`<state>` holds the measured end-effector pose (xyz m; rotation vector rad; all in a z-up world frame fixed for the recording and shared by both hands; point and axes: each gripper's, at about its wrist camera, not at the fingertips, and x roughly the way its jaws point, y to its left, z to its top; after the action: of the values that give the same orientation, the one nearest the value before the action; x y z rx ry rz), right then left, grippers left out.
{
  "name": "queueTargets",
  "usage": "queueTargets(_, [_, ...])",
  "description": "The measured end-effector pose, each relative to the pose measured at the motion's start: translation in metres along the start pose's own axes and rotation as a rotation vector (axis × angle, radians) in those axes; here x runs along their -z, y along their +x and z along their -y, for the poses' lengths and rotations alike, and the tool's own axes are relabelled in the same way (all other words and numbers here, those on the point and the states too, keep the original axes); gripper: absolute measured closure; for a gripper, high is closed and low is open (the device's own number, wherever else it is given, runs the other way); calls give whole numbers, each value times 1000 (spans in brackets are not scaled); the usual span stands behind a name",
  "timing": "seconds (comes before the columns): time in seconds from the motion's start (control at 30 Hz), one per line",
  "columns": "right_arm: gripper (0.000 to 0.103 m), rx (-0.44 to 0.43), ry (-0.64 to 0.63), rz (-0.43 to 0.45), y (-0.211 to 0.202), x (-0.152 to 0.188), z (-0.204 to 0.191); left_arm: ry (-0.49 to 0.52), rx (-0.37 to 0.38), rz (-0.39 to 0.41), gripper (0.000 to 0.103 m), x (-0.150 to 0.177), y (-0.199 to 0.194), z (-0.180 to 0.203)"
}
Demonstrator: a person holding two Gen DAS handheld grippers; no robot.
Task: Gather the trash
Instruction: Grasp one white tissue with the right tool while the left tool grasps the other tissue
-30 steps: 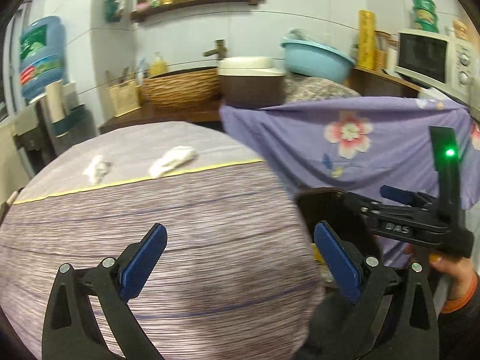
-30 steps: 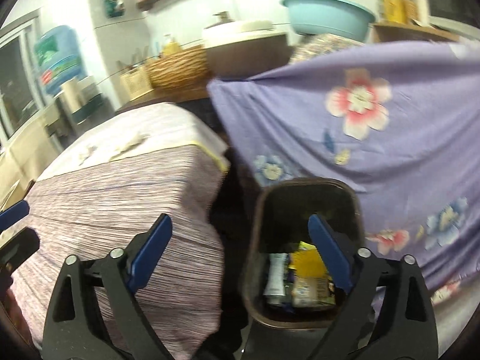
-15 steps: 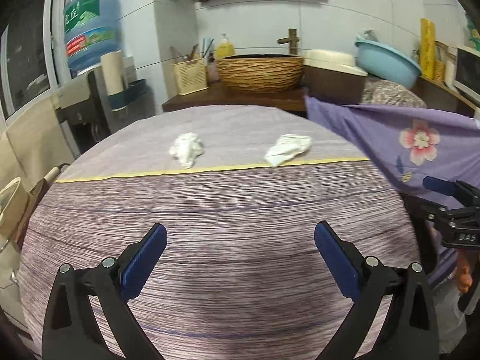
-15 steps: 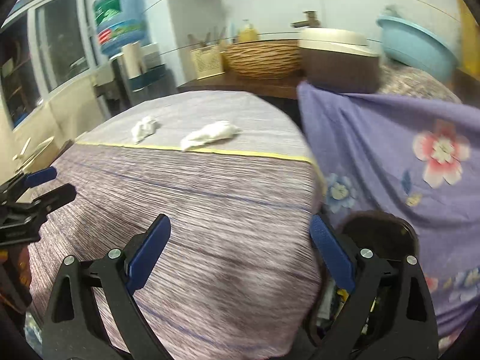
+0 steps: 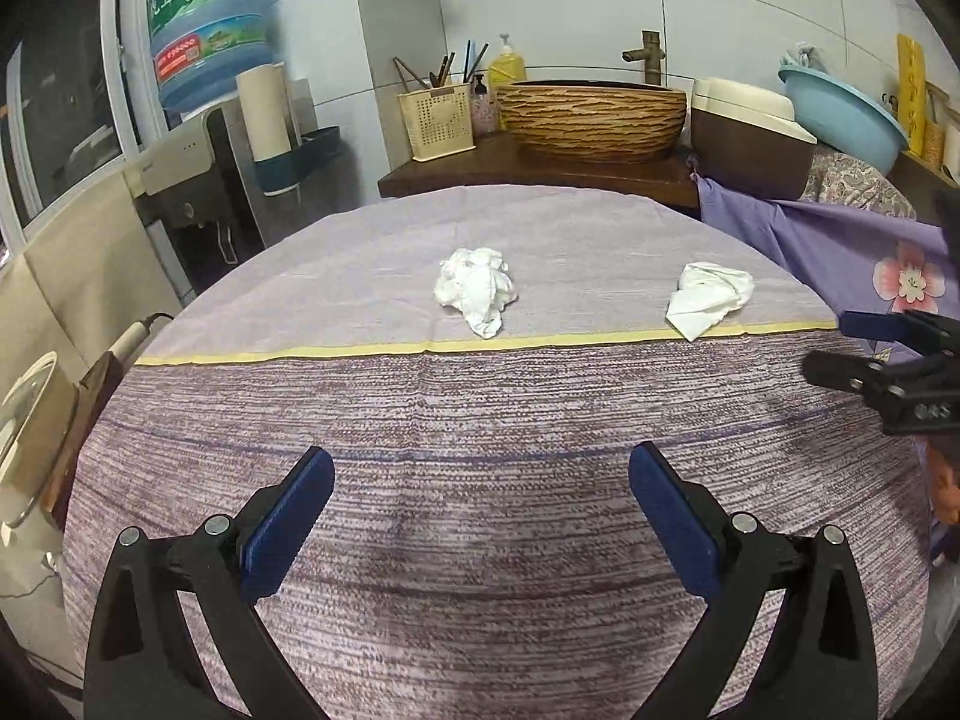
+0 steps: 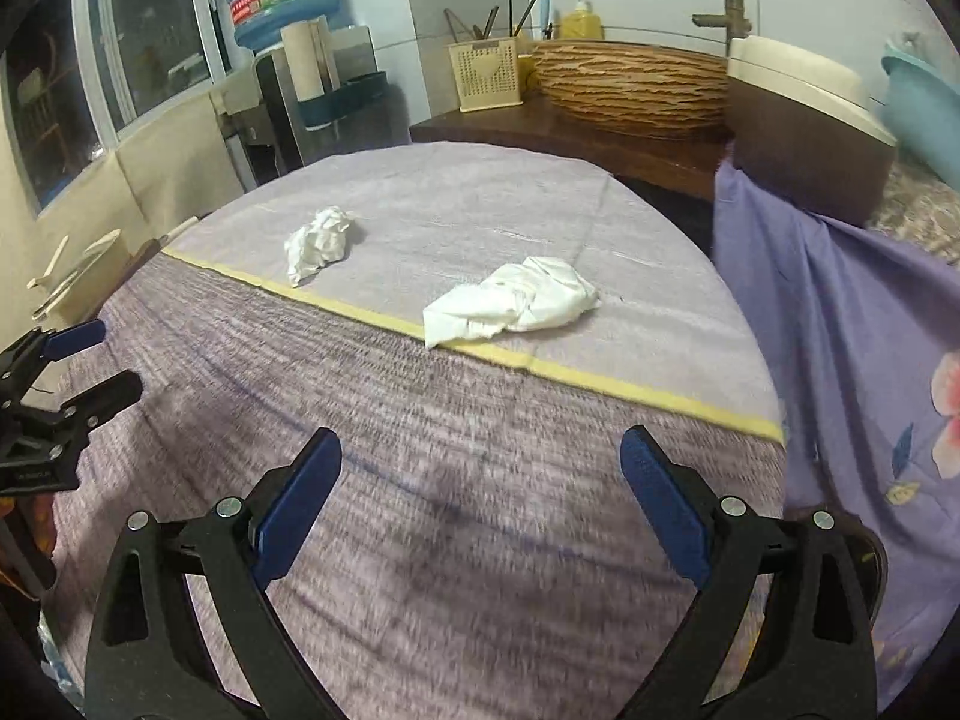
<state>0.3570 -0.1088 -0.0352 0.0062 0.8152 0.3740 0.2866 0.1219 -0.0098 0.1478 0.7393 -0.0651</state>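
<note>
Two crumpled white paper tissues on the bench, both on the pale lilac band of cloth just beyond a thin yellow stripe. Left wad (image 5: 476,288) balled tight and knobbly, one limp corner reaching down to the stripe. Right wad (image 5: 710,297) flatter and looser, folded into soft creases, its lower point touching the stripe; well apart from the first. Nearer the cameras, a coarse woven purple-grey cloth (image 5: 480,480) with fine horizontal ribbing, draped over the rounded bench.

Left claw (image 5: 480,516) released, blue rubbery pads spread wide on black plastic arms, hovering above the ribbed cloth, short of both wads. Right claw (image 6: 480,498) likewise released and holding nothing, aimed toward the flatter wad (image 6: 510,303), the tight ball (image 6: 318,243) farther left.

Behind: dark wooden counter with a ridged wicker-look basin (image 5: 591,120), perforated cream utensil holder (image 5: 442,120), blue water jug (image 5: 204,18). At right, smooth violet floral fabric (image 6: 840,330) hanging in folds.
</note>
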Motion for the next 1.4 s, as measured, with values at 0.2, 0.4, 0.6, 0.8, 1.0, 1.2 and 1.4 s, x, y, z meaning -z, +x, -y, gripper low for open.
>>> queueTargets(0.2, [10,-11,41,-53,49,-37,3,-12,2,-32,5,-8,23,-11])
queueTargets(0.4, [11,43,58,-123,92,-63,8,-26,5,-52,5,-18,42,-21])
queueTargets(0.6, [47,102,17,-123,103,-63,9,-42,-2,-63,5,-25,60,-26])
queueTargets(0.8, [79,65,9,-110,92,-62,10,-37,-25,-53,5,-42,78,-20])
queueTargets(1.0, [80,21,7,-59,63,-59,4,-16,-25,-38,6,-70,104,-7])
queueTargets(1.2, [80,3,-36,-18,29,-46,-6,-33,-31,-99,8,-89,142,1])
queueTargets(1.4, [80,-26,-46,14,1,-29,-4,-50,-73,-151,27,-89,161,4])
